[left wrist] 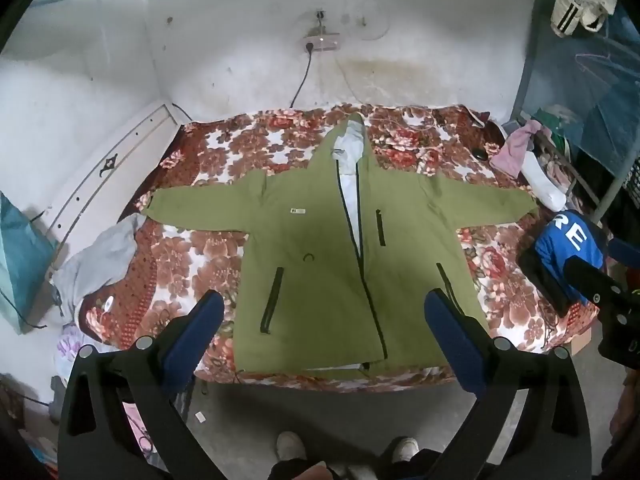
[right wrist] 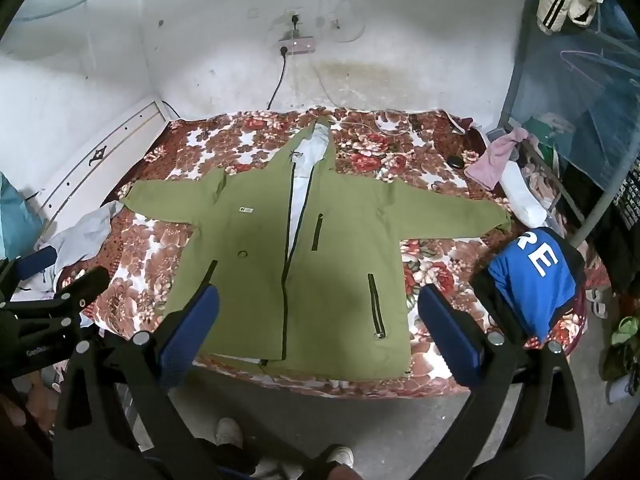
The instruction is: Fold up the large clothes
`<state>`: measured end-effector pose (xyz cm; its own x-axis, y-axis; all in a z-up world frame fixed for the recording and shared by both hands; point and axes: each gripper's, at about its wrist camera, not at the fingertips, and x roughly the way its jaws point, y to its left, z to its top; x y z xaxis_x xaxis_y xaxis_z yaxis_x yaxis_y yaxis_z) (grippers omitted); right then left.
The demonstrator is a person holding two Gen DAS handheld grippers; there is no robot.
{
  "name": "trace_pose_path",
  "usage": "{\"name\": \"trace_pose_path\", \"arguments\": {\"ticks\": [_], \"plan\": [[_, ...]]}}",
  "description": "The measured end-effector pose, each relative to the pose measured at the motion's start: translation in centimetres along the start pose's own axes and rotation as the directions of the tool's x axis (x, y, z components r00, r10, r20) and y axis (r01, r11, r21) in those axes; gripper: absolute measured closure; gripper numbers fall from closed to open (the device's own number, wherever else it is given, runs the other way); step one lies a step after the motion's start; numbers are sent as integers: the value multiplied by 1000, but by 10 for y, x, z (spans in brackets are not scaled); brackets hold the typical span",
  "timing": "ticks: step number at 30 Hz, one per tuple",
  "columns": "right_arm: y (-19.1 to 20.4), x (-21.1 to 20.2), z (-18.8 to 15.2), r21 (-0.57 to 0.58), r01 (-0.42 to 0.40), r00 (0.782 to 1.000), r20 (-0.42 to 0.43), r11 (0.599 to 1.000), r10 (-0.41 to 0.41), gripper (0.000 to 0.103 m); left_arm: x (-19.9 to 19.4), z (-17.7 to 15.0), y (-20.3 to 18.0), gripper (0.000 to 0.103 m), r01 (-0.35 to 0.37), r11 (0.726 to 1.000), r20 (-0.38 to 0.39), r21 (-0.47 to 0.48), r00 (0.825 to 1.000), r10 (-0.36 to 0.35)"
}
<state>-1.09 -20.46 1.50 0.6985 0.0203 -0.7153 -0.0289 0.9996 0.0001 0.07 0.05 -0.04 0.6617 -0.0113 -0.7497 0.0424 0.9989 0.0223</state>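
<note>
An olive green hooded jacket (left wrist: 320, 264) lies flat on the flowered bed cover (left wrist: 200, 264), front up, zip partly open on a pale lining, both sleeves spread sideways. The right wrist view shows the same jacket (right wrist: 256, 280) on the cover (right wrist: 440, 268). My left gripper (left wrist: 324, 312) hangs open above the jacket's hem, blue pads (left wrist: 196, 328) wide apart and empty. My right gripper (right wrist: 318, 308) is open too, over the hem, touching nothing. The right gripper's body (left wrist: 600, 292) shows at the left wrist view's right edge; the left one (right wrist: 48, 312) shows at the right wrist view's left edge.
A folded blue garment with white letters (right wrist: 532, 276) sits on a dark pile at the bed's right corner. Grey cloth (left wrist: 96, 260) lies at the left edge. Pink and white items (right wrist: 508, 172) rest by a metal rack. The person's shoes (left wrist: 288, 444) stand on the concrete floor.
</note>
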Motion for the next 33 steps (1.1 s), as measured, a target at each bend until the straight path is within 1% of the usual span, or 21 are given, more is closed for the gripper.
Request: {"name": "trace_pose_path", "arguments": {"ticks": [8,11,12,14,17,18,21,23,25,28,33], "plan": [[1,2,1,9,-4,1000,-15,1000,4,5,-1,2,-1,5,4,1000,15,8,1000,-4],[4,5,1,9,-4,1000,-16,1000,4,5,0,1,-1,5,-5,1000,5,-1,1000,5],[-2,1,3,9,-11,1000,-9,1000,11,5,0,2,0,5,-6,1000,4,-2,1000,6],[-2,2,3,10,-11,1000,-11,1000,11,5,-2,1,-1,5,0,1000,9,-3,1000,0],[-1,3,3,9,-12,1000,-7,1000,12,5,-8,3,-2,5,-5,1000,39,-3,999,5],[-1,3,3,9,-10,1000,-8,1000,10,5,-1,7,-6,5,-12,1000,38,7,999,11],[-2,4,3,10,-11,1000,-8,1000,12,5,3,10,-15,5,-14,1000,47,7,999,14],[-3,4,4,8,-12,1000,-8,1000,12,5,3,11,-15,5,-15,1000,45,7,999,15],[-4,4,4,7,-12,1000,-7,1000,12,5,-1,15,-7,5,-13,1000,43,-9,999,13],[-5,5,4,10,-13,1000,-10,1000,13,5,0,16,-10,5,-14,1000,41,10,999,14],[-5,9,6,15,-16,1000,-12,1000,16,5,-4,15,-11,5,-30,999,70,23,997,28]]}}
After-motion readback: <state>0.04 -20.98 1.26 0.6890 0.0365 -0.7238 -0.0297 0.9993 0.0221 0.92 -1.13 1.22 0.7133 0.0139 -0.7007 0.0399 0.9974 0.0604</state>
